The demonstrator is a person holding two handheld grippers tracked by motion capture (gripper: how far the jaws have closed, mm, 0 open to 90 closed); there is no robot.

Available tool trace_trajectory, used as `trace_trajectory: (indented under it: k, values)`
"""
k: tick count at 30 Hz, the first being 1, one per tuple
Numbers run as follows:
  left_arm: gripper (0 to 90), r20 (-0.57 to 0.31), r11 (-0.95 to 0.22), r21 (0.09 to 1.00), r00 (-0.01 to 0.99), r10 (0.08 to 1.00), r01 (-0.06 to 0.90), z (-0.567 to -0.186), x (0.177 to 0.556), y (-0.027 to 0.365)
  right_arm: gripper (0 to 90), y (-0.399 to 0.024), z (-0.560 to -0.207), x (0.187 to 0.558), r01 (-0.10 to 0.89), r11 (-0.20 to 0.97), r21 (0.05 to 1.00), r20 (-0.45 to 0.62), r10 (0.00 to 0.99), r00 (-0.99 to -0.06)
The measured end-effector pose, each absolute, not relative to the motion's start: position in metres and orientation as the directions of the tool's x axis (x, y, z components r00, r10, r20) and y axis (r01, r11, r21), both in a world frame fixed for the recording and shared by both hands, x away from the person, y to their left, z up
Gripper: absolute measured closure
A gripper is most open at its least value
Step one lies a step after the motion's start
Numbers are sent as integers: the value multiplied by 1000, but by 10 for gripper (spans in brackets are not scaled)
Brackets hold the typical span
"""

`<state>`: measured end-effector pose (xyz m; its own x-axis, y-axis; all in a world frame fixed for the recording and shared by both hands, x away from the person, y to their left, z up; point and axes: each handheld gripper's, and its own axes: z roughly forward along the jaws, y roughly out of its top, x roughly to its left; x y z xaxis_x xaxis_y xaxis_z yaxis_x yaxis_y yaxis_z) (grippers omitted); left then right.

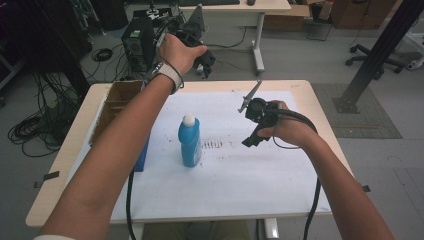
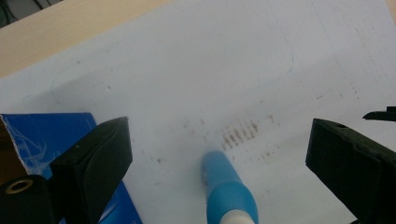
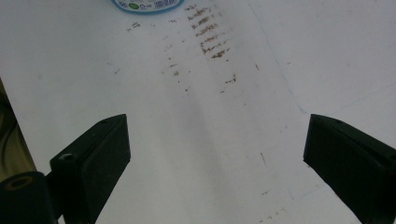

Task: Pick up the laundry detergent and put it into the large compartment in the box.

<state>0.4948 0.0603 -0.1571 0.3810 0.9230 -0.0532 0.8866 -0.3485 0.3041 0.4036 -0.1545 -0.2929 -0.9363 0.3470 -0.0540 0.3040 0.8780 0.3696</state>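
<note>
Bottle (image 1: 190,141): blue plastic, rounded white cap, upright near the middle of the white sheet (image 1: 235,175), whose surface carries brown scuff marks (image 1: 212,144). Left gripper (image 1: 200,52): raised beyond the table's far edge, jaws wide, empty. Right gripper (image 1: 252,137): above the sheet, right of the bottle, jaws wide, empty. Cardboard box (image 1: 117,102): far left.

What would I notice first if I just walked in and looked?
The blue bottle with a white cap, standing upright in the middle of the white sheet. Then the two black claws held above the table: the left claw open at the far edge, the right claw open beside the bottle.
</note>
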Motion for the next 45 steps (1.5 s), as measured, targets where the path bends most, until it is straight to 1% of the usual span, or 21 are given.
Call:
trace_trajectory:
  k: [3, 7, 8, 10, 11, 18, 20, 22, 23, 25, 31, 34, 40, 45]
  values:
    - [31, -64, -348, 311, 385, 921, 884, -156, 493, 60, 74, -154, -293, 403, 305, 877, 370, -54, 348, -936]
    - [38, -54, -354, 319, 390, 919, 879, -153, 488, 58, 74, -153, -293, 403, 301, 879, 371, -56, 344, -937]
    - [39, -38, -358, 313, 389, 921, 880, -152, 485, 58, 74, -153, -293, 402, 298, 879, 372, -57, 342, -938]
    - [82, -27, -353, 318, 381, 924, 880, -151, 481, 57, 74, -153, -292, 402, 295, 878, 376, -59, 341, -938]
    - [87, -22, -355, 318, 381, 924, 879, -151, 480, 57, 74, -153, -292, 401, 292, 879, 376, -60, 338, -939]
    - [74, 8, -353, 319, 370, 929, 879, -147, 468, 54, 74, -153, -291, 400, 289, 881, 376, -63, 335, -940]
    - [72, -15, -340, 310, 363, 932, 888, -148, 466, 55, 74, -153, -290, 399, 287, 880, 378, -62, 333, -941]
    - [73, -17, -336, 309, 359, 933, 890, -148, 464, 55, 74, -153, -290, 399, 286, 880, 379, -63, 332, -941]
    - [73, 0, -335, 307, 352, 936, 891, -148, 462, 56, 74, -153, -290, 398, 285, 879, 382, -62, 332, -941]
    - [73, -9, -323, 315, 343, 939, 893, -149, 460, 58, 74, -153, -289, 398, 280, 881, 380, -65, 328, -942]
    - [78, -37, -319, 308, 346, 937, 896, -155, 454, 62, 74, -151, -291, 399, 273, 884, 379, -63, 319, -946]
    - [79, -31, -322, 304, 347, 937, 897, -157, 452, 63, 74, -150, -291, 400, 269, 885, 380, -63, 315, -947]
    - [80, -57, -317, 296, 348, 936, 901, -160, 447, 65, 74, -149, -293, 400, 266, 887, 377, -63, 312, -948]
    - [76, -57, -316, 293, 346, 936, 902, -165, 445, 67, 75, -148, -293, 400, 263, 889, 376, -64, 308, -949]
